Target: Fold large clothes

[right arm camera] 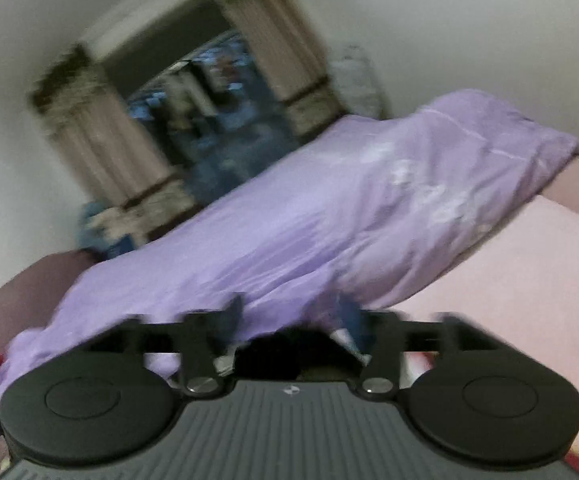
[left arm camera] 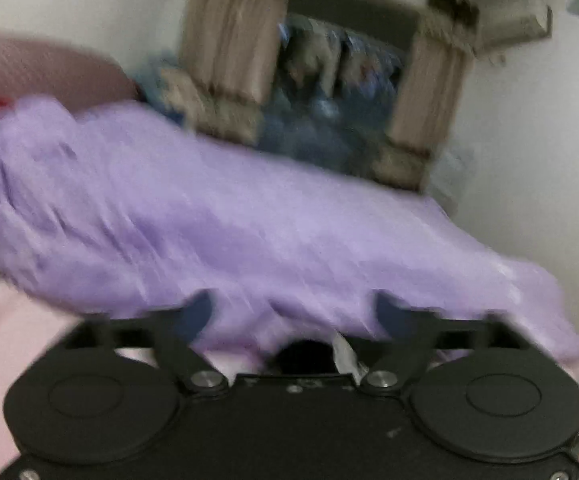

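Garment: lilac garment (left arm camera: pixel 217 216), thin, soft, creased; I see it stretched as a wide band across mid-frame in both views, above the pink bed sheet (right arm camera: pixel 509 280).
Left gripper (left arm camera: pixel 293 312): blue-tipped fingers spread, cloth edge lying between them; grip unclear to me through blur.
Right gripper (right arm camera: pixel 293 316): fingers closer, cloth bunched between; I can't confirm a pinch.
Background: beige pleated curtains (left arm camera: pixel 229 40), upper frame.
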Demonstrator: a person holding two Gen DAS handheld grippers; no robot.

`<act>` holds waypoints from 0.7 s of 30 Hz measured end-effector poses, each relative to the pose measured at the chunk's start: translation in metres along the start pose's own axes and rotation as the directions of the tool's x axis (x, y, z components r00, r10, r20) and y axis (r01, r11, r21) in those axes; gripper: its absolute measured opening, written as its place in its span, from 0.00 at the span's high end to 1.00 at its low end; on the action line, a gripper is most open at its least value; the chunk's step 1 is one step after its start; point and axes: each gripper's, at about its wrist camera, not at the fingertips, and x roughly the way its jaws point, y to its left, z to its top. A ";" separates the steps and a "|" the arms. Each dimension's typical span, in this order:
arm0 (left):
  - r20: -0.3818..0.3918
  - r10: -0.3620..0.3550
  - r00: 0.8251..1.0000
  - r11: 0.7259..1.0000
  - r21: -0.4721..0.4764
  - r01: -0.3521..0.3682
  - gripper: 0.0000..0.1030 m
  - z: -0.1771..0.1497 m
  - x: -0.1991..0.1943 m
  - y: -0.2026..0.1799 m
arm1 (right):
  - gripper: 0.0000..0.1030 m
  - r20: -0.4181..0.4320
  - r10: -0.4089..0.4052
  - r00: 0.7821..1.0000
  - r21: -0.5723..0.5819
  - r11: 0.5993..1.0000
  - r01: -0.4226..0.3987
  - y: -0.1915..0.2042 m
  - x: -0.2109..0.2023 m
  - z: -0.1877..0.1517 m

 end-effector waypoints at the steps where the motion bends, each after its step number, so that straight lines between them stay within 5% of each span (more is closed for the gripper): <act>1: 0.027 -0.004 1.000 1.000 0.029 0.004 0.03 -0.002 0.001 0.003 | 0.22 0.027 -0.013 1.000 -0.001 1.000 0.013 -0.006 0.007 -0.001; 6: -0.045 -0.001 0.999 0.989 0.148 0.008 0.00 -0.037 0.037 0.017 | 0.11 0.098 -0.078 0.992 -0.086 0.992 0.087 -0.034 0.038 -0.032; 9: -0.144 0.018 0.989 0.984 0.179 0.009 0.00 -0.069 0.072 0.029 | 0.11 0.014 -0.096 0.995 -0.141 0.985 0.097 -0.042 0.066 -0.054; 15: -0.360 -0.019 0.933 0.955 0.269 0.123 0.00 -0.121 0.154 0.021 | 0.08 -0.212 -0.130 0.969 -0.398 0.917 0.036 -0.020 0.127 -0.095; 16: -0.379 -0.015 0.925 0.948 0.288 0.134 0.05 -0.127 0.167 0.016 | 0.09 -0.238 -0.130 0.962 -0.434 0.901 0.015 -0.016 0.136 -0.102; 17: -0.385 0.000 0.923 0.942 0.309 0.128 0.21 -0.135 0.173 0.014 | 0.27 -0.253 -0.146 0.956 -0.471 0.882 0.010 -0.014 0.146 -0.107; 18: -0.409 0.010 0.912 0.938 0.319 0.132 0.70 -0.140 0.179 0.013 | 0.44 -0.259 -0.175 0.950 -0.495 0.868 0.025 -0.012 0.152 -0.114; 19: -0.430 0.009 0.903 0.938 0.316 0.141 0.88 -0.145 0.183 0.013 | 0.50 -0.271 -0.175 0.947 -0.488 0.872 0.021 -0.011 0.154 -0.120; 20: -0.401 0.007 0.916 0.941 0.312 0.129 0.89 -0.146 0.176 0.017 | 0.75 -0.247 -0.169 0.954 -0.469 0.882 0.035 -0.013 0.151 -0.121; 21: -0.366 0.010 0.930 0.942 0.317 0.114 0.94 -0.146 0.171 0.018 | 0.83 -0.213 -0.158 0.964 -0.456 0.889 0.045 -0.015 0.143 -0.121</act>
